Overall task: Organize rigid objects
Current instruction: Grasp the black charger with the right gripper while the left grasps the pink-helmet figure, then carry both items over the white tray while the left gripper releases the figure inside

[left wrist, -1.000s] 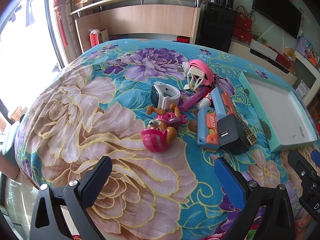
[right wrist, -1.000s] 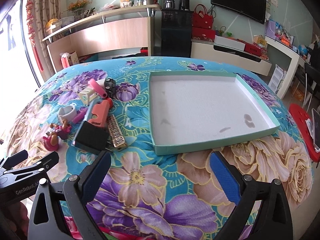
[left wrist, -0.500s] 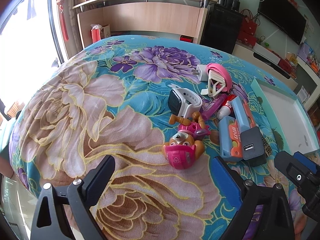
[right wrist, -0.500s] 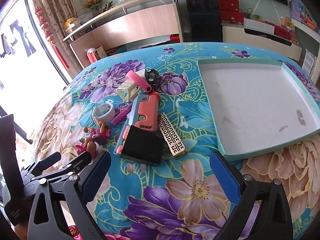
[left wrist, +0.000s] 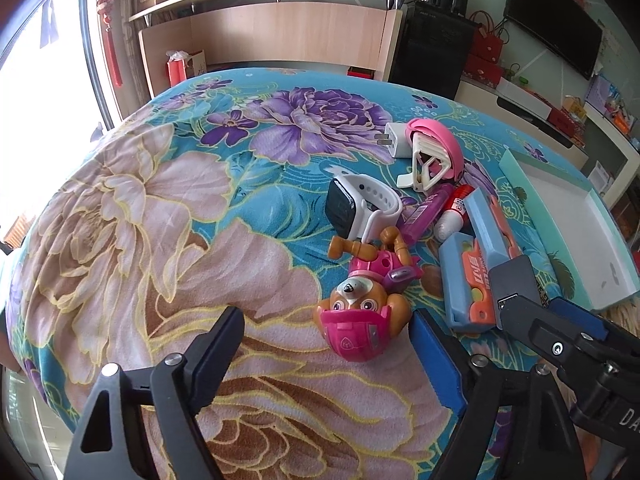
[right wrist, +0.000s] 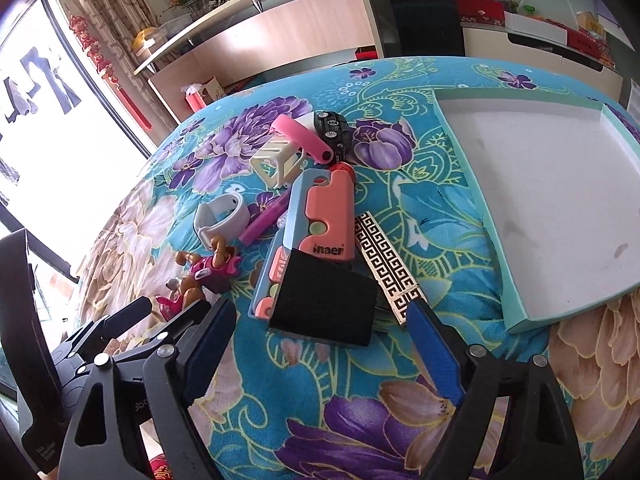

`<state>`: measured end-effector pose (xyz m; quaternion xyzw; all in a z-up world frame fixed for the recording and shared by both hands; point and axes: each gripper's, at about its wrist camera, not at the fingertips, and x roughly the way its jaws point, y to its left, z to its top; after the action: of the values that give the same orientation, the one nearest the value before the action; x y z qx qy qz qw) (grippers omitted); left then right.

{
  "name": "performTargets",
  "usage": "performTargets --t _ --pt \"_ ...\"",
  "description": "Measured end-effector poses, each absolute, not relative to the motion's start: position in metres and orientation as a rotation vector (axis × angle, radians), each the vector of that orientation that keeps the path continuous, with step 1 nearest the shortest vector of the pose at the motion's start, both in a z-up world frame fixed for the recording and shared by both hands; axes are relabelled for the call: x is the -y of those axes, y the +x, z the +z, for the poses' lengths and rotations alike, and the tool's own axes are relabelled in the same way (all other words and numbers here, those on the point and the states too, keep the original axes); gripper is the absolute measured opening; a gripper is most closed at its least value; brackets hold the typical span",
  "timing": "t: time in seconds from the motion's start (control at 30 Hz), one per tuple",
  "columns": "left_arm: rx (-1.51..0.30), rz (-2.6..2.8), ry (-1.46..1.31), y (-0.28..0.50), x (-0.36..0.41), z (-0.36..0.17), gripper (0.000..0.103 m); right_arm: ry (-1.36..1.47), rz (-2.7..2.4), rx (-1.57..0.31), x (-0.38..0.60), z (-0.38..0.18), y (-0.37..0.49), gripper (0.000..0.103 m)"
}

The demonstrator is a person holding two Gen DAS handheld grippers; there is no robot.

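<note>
Left wrist view showed the left gripper with fingers spread; the pup figure lay on the bed just ahead, nearer the right finger, long axis pointing away. The right gripper, also spread, faced the black block.

The left gripper is hovering low with its jaws standing wide apart and nothing between the pads. Its left finger is showing black; its right finger is showing a blue pad. The right gripper is likewise gaping wide and gripping nothing, its fingers angling outward. The two are working close together: the right gripper is intruding at the lower right of the left wrist view, and the left gripper is sitting at the lower left of the right wrist view.
</note>
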<state>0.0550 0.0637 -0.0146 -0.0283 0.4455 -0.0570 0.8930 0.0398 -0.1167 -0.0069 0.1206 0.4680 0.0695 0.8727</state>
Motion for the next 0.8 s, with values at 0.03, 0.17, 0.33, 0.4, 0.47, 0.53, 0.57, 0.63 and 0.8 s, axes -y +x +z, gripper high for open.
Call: performTargets --t 0.03,0.17,0.33,0.4,0.47,0.53,0.57,0.63,0.8 --pt "-0.922 -0.121 -0.059 0.056 -0.063 -0.015 0.084 0.253 0.147 -0.976 0.116 -0.007 0.041 0.085" --pt "-0.938 -0.138 -0.058 0.060 -0.061 -0.019 0.072 0.242 0.155 -0.980 0.112 -0.009 0.043 0.070" --pt "-0.938 -0.151 -0.052 0.063 -0.058 -0.023 0.063 0.266 0.148 -0.994 0.115 -0.017 0.045 0.064" --pt "-0.942 -0.157 -0.053 0.063 -0.058 -0.023 0.059 0.284 0.146 -0.994 0.117 -0.018 0.045 0.062" --pt "-0.941 -0.160 -0.051 0.064 -0.057 -0.023 0.056 0.297 0.149 -0.991 0.119 -0.018 0.045 0.062" --pt "-0.939 -0.163 -0.050 0.064 -0.057 -0.023 0.054 0.301 0.149 -0.988 0.119 -0.017 0.045 0.061" --pt "-0.939 -0.165 -0.050 0.065 -0.057 -0.023 0.050 0.302 0.149 -0.984 0.119 -0.017 0.045 0.060" --pt "-0.934 -0.167 -0.046 0.064 -0.056 -0.023 0.050 0.306 0.149 -0.981 0.119 -0.016 0.045 0.060" --pt "-0.918 -0.169 -0.047 0.060 -0.057 -0.019 0.050 0.324 0.152 -0.967 0.122 -0.014 0.042 0.060"
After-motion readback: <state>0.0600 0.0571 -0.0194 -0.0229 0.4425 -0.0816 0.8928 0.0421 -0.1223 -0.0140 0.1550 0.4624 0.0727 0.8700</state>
